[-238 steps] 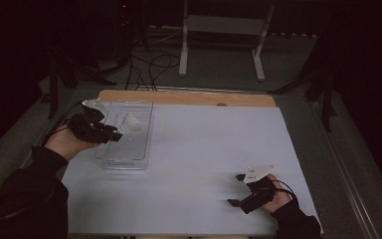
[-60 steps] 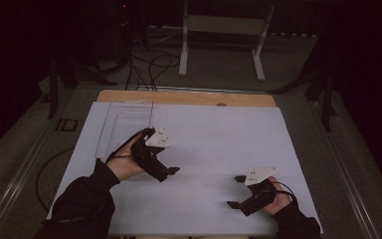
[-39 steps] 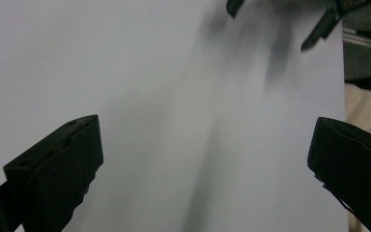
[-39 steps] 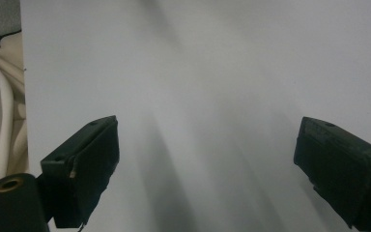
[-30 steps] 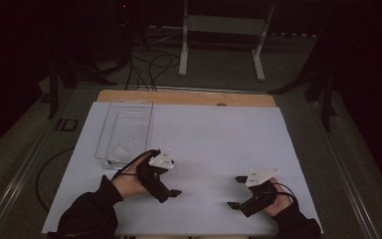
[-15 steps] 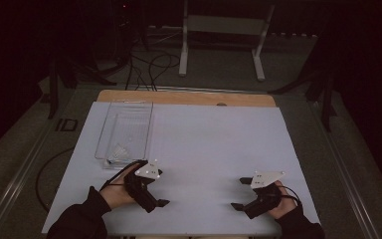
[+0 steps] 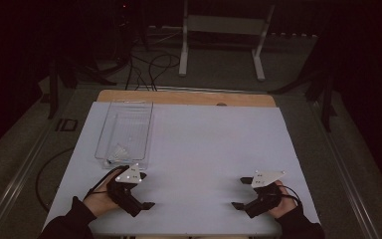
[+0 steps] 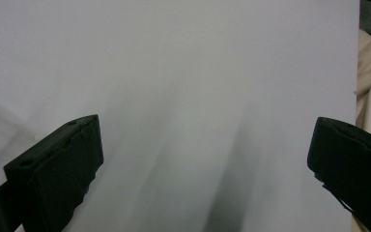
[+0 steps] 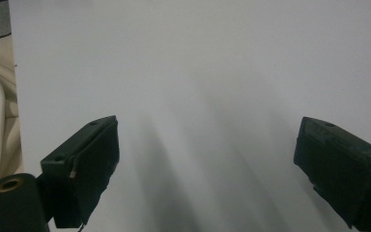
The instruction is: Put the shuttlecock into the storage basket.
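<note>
One worktop [image 7: 204,149], white sheet over it, wooden strip bare at far edge; wide open room between hands. One clear plastic tray [image 7: 127,130] far left, small pale item inside near end. Two grippers at near edge: left gripper [image 7: 145,190] just beside tray's near end, right gripper [image 7: 242,193] well apart; both jaws spread wide, holding nothing

Black left tool [image 7: 142,190], black right tool [image 7: 240,192] — grey three-cornered plates, trailing cables, dark sleeves

Left hand-held gripper [image 7: 145,191] jaws wide; right hand-held gripper [image 7: 240,193] jaws wide.
</note>
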Tool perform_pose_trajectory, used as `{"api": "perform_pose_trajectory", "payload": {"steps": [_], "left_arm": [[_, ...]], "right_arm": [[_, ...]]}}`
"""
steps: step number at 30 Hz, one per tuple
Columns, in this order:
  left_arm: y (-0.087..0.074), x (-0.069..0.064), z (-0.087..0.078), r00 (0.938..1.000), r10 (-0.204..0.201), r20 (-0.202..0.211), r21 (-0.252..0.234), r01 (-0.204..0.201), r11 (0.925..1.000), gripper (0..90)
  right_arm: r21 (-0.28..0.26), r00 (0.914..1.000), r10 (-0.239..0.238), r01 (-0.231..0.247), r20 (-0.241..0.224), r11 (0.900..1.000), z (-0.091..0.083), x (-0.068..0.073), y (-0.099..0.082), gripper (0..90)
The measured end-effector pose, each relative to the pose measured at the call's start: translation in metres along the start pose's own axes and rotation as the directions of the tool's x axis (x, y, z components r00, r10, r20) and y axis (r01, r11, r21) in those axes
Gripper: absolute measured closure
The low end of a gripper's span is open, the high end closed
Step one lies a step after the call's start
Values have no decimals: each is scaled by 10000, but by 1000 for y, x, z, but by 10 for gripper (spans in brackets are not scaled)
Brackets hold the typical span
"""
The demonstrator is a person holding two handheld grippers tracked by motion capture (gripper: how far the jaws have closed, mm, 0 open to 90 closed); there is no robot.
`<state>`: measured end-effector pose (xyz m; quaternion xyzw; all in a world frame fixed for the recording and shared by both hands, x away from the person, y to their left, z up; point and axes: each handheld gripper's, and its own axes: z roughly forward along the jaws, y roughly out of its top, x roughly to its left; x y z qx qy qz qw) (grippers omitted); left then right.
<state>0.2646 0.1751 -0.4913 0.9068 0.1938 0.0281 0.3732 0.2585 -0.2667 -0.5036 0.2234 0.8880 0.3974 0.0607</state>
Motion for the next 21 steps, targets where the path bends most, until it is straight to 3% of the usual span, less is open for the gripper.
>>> {"api": "perform_pose_trajectory", "payload": {"steps": [8,21], "left_arm": [[-15,4,2,9985,-458,289,-93,461,9989,8],[-24,7,-4,9975,-709,8,-982,707,9927,8]], "right_arm": [[49,10000,3,-3,22,10000,4,-1,-1,91],[59,10000,-66,66,-71,10000,7,0,-1,92]]}}
